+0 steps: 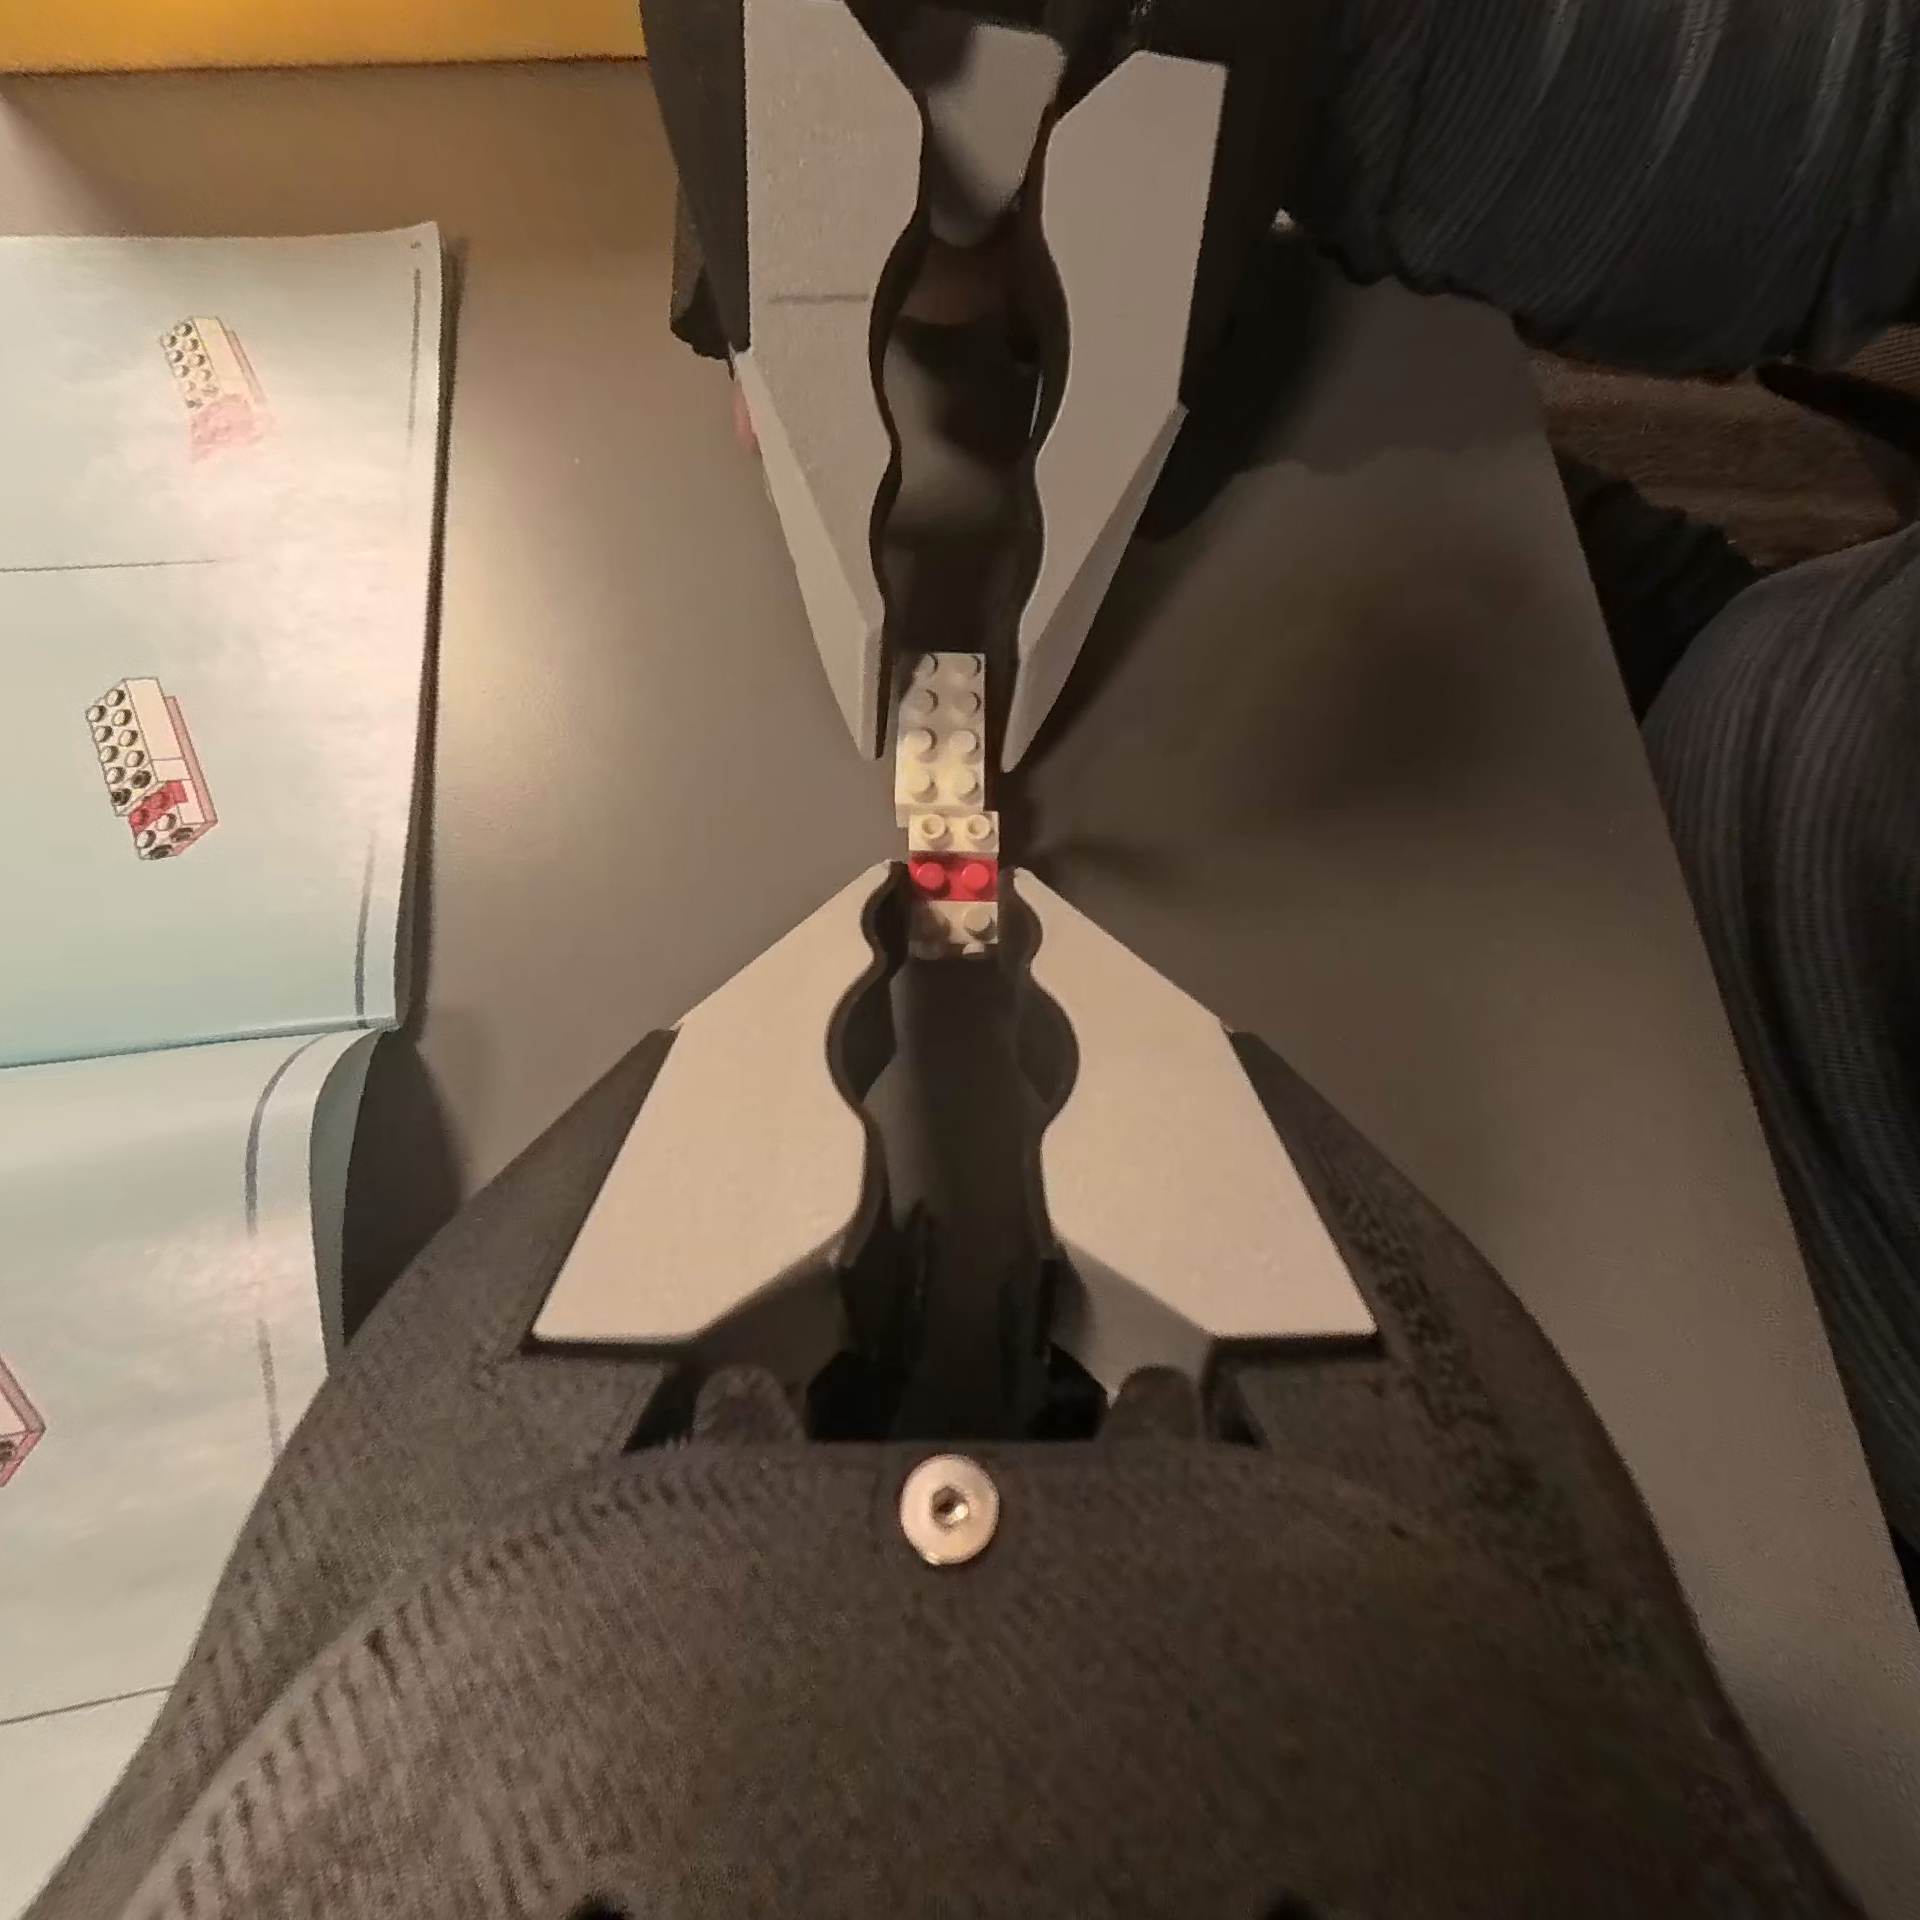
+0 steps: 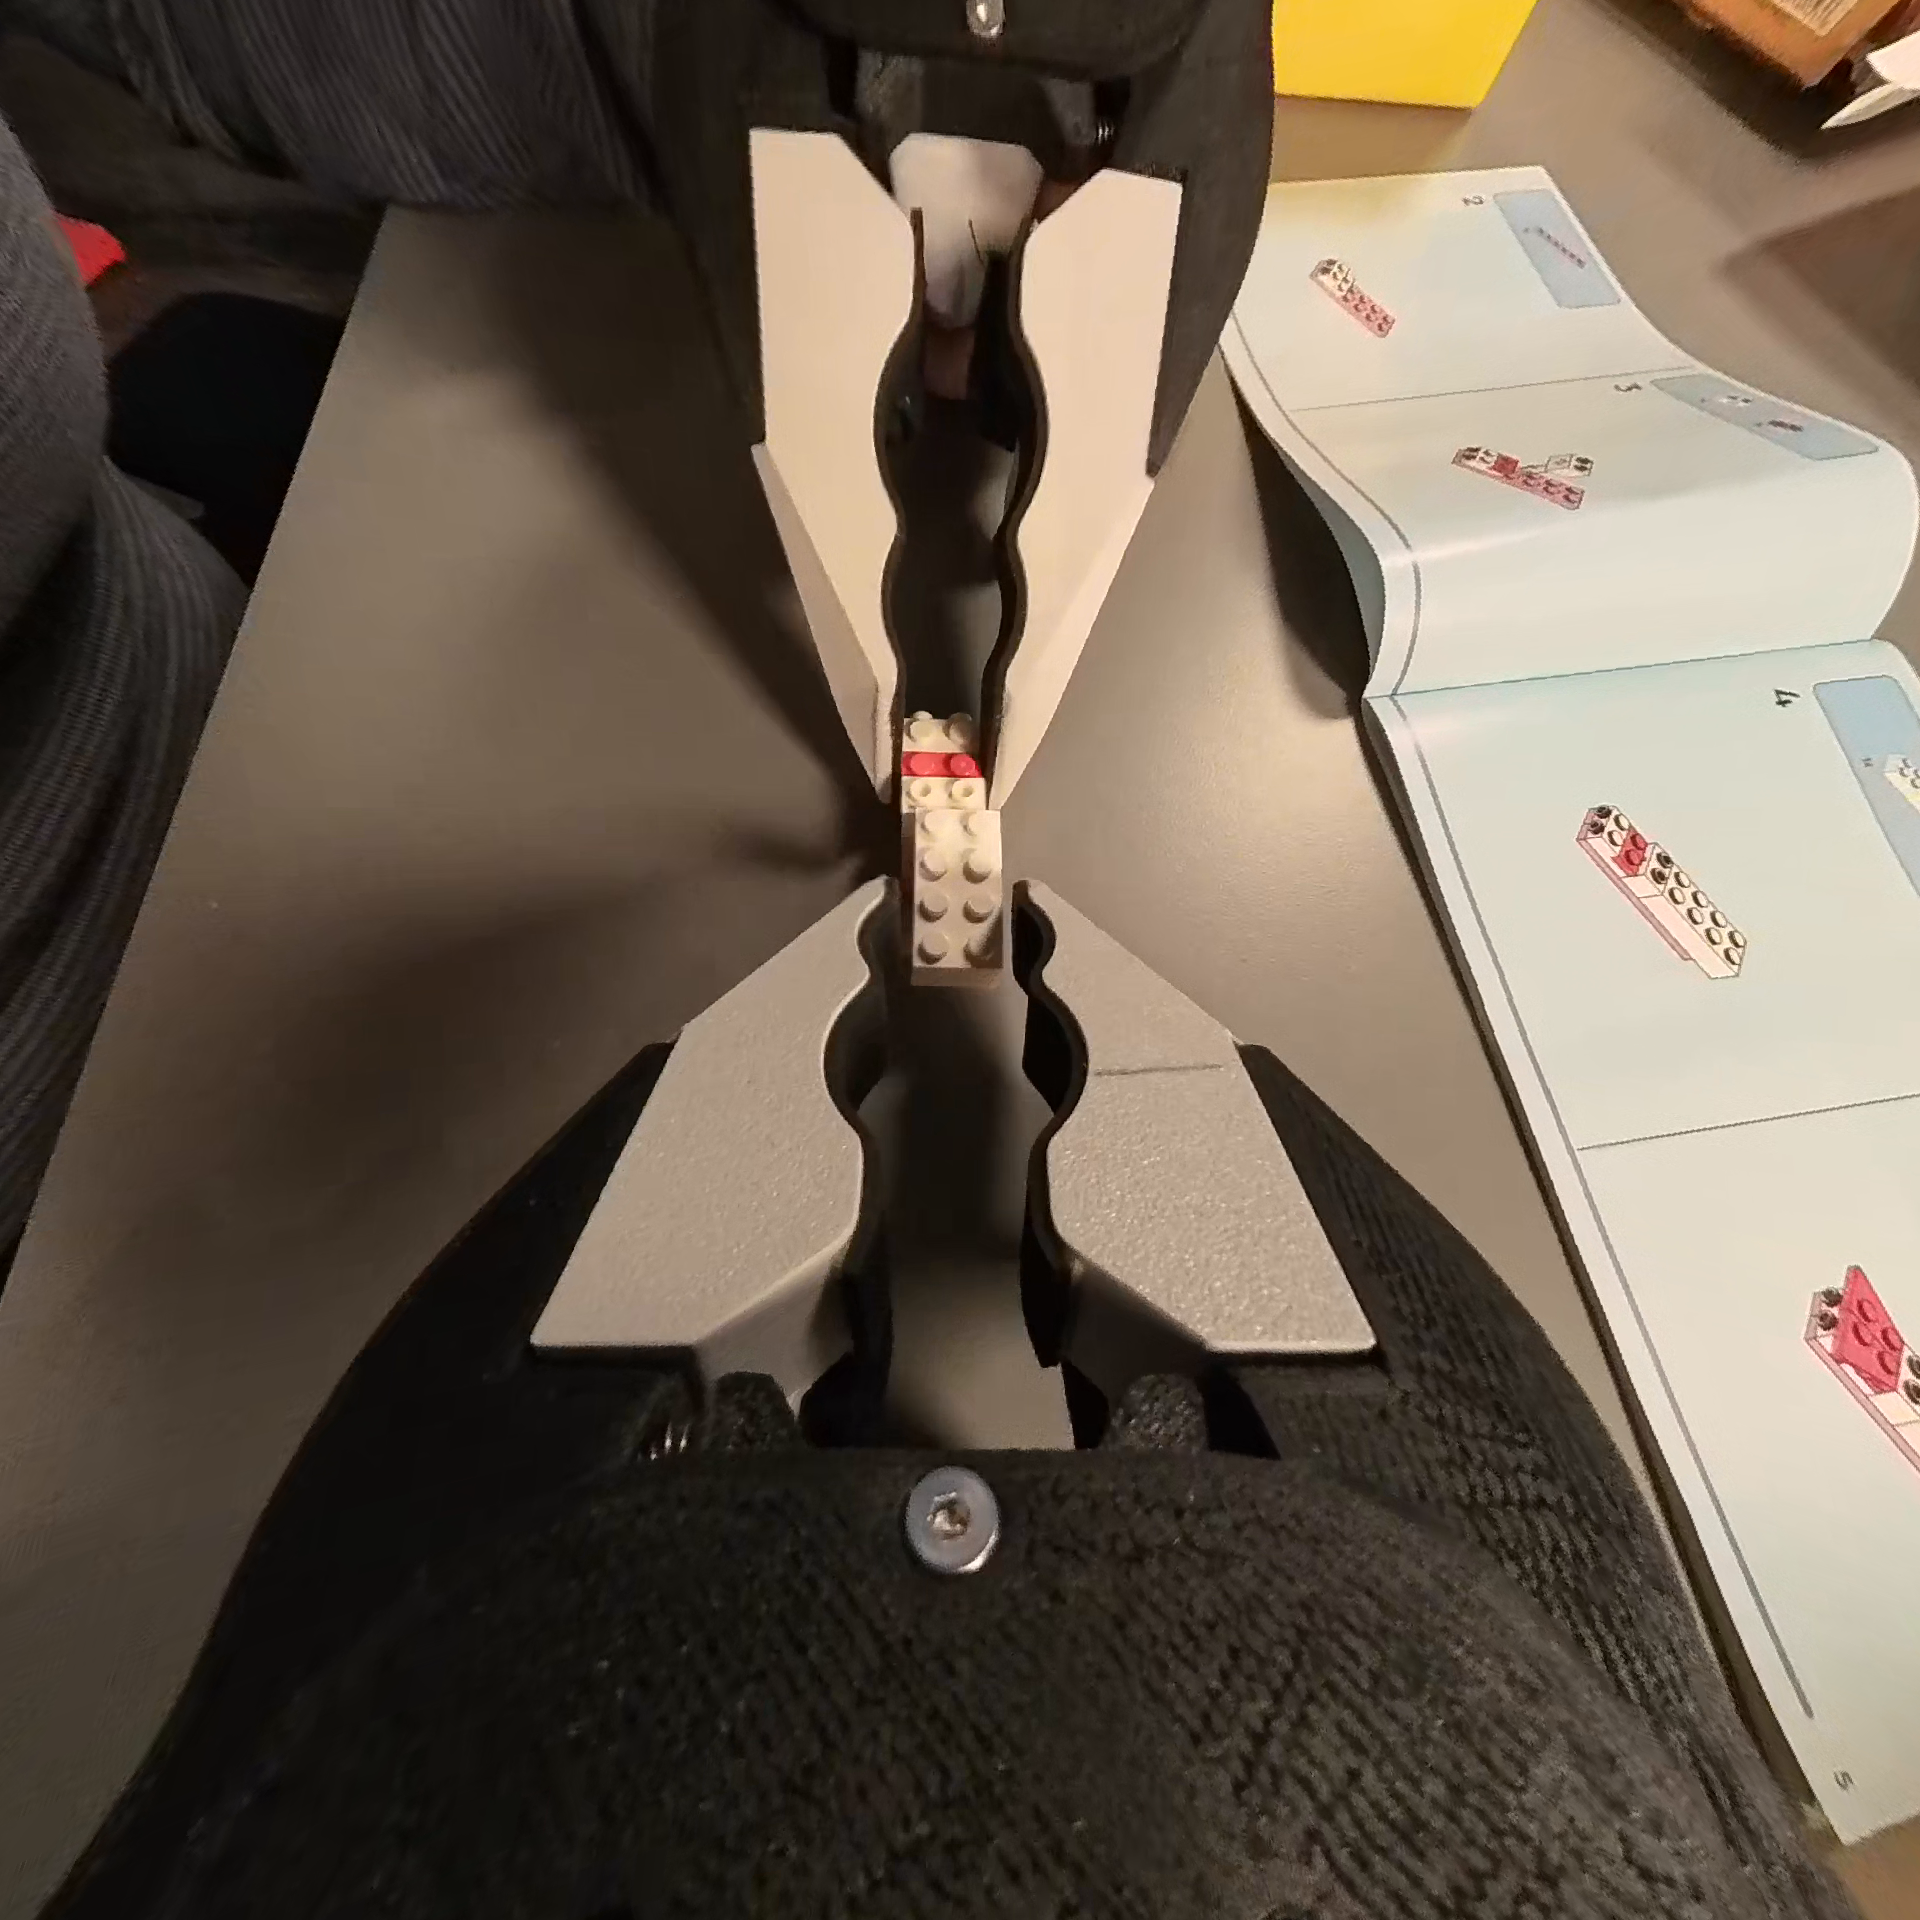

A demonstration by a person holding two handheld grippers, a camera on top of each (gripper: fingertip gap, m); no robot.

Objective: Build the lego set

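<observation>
A small brick assembly hangs above the grey table (image 1: 1299, 831) between two grippers that face each other. It is a long white brick (image 1: 940, 727) stacked on a lower layer that shows white studs and a red brick (image 1: 951, 880). My left gripper (image 1: 956, 878) is shut on the lower end, with its pads on the sides of the red and white bricks. My right gripper (image 2: 954, 894) stands around the long white brick (image 2: 958, 904), with a dark gap between pad and brick. The left wrist view shows the same gap at the right gripper (image 1: 943, 758).
An open light-blue instruction booklet (image 1: 208, 623) with brick drawings lies on the table beside the grippers; it also shows in the right wrist view (image 2: 1662, 727). A yellow box (image 2: 1392, 52) stands at the table's far edge. A person's dark ribbed clothing (image 1: 1662, 156) lies along the other side. The grippers are tip to tip, or close to it.
</observation>
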